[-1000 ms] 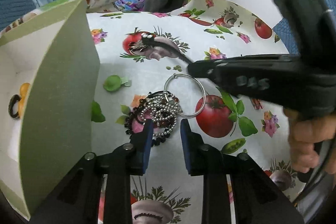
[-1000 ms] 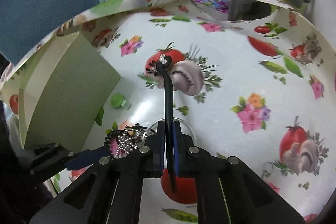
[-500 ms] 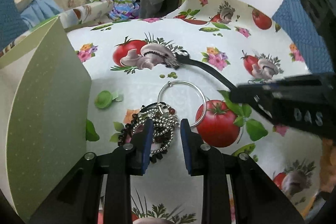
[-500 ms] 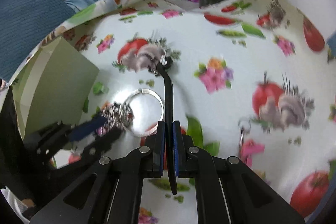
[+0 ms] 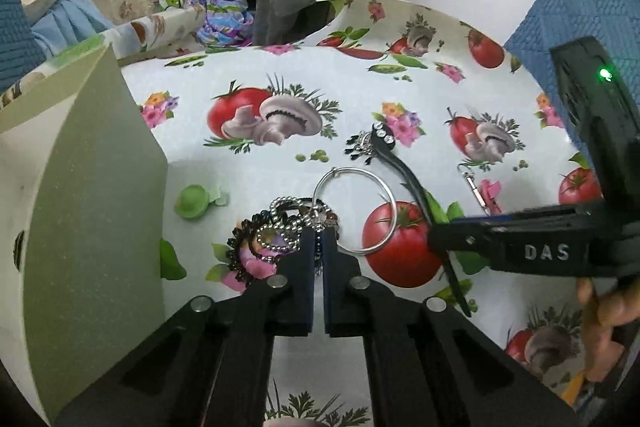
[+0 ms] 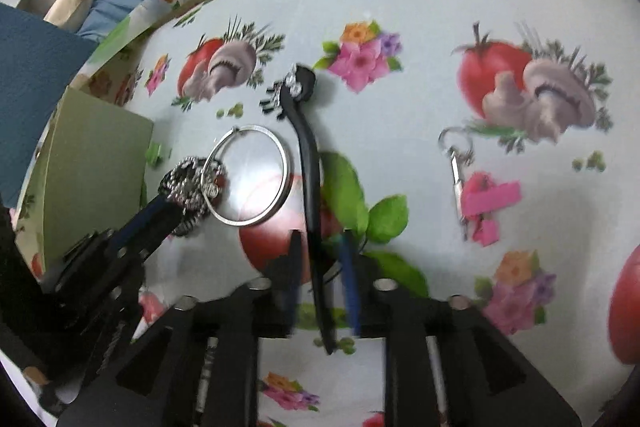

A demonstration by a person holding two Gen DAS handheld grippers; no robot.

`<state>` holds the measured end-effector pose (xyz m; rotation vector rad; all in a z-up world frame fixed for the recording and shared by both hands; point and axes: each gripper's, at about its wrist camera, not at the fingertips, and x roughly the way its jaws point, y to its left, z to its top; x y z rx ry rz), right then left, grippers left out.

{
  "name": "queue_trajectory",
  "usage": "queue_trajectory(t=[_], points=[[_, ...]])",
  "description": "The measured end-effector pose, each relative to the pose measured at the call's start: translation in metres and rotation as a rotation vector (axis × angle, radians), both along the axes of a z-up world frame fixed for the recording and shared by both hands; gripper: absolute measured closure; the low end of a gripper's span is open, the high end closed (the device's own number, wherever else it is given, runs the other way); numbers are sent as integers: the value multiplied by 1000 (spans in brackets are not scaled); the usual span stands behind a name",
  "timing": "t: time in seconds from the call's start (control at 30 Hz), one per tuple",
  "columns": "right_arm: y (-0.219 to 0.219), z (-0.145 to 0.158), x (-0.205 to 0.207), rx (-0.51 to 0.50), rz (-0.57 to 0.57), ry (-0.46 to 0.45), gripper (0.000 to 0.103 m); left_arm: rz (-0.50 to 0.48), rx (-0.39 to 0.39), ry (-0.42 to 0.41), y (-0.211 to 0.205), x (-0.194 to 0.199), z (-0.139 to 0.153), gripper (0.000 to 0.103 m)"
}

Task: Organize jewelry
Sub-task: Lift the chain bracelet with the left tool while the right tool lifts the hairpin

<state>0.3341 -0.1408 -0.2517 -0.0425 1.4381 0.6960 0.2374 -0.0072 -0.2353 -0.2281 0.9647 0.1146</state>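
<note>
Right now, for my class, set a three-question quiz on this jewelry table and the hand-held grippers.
1. True or false: the black hair stick lies inside the silver hoop.
2. What has the left hand-held gripper closed on?
A. pink-tagged keyring
B. bead chain pile
C. green box
3. Fill in: the right hand-held gripper pads stand ____ the hair stick, which runs between them.

Key: 1 false, it lies beside the hoop. 2 B. 3 apart from; its jaws have just been opening.
</note>
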Motion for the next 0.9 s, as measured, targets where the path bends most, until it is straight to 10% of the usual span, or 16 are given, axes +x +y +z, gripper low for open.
queue_trajectory(t=[0.4, 0.53, 0.9], points=[[34, 0, 4, -83, 111, -186, 80, 12, -77, -35, 9, -12, 25, 101], [46, -2, -1, -138, 154, -269, 96, 19, -85, -47, 12, -13, 36, 101], [16, 48, 7, -41, 3, -264, 96, 3, -114, -90, 20, -11, 84, 101]])
